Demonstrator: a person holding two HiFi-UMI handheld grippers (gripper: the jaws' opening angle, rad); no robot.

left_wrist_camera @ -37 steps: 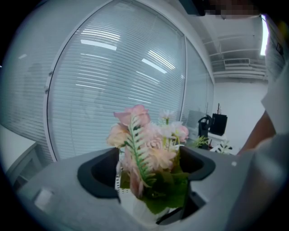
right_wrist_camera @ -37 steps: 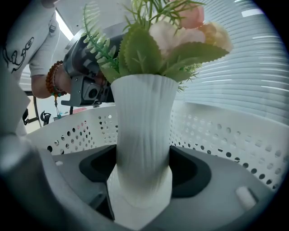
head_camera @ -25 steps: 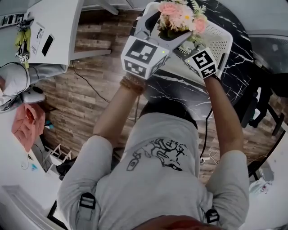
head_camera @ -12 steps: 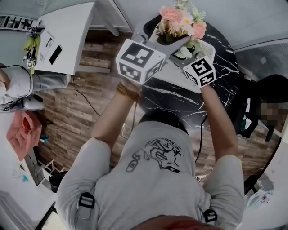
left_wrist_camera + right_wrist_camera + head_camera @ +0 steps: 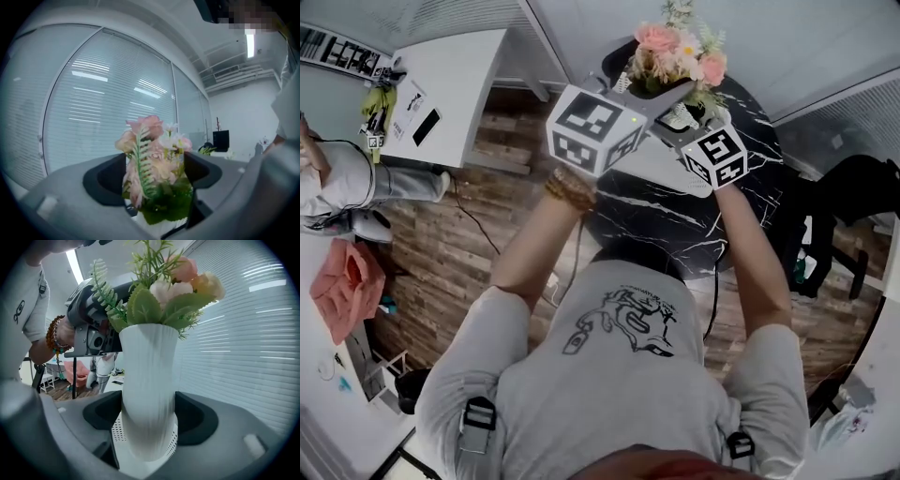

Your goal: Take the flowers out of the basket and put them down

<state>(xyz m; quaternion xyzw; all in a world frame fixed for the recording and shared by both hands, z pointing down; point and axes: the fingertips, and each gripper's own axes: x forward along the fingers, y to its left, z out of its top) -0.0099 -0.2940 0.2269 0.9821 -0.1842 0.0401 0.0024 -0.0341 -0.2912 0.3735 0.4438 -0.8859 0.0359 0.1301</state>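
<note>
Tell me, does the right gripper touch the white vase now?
Touching. The right gripper view shows the white vase upright between the jaws of the right gripper; both dark pads lie against its sides with no gap.

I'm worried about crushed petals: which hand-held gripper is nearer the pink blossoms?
Left. The left hand-held gripper has the pink blossoms right between its jaws; the right hand-held gripper clamps the white vase lower down, with the blossoms above it.
</note>
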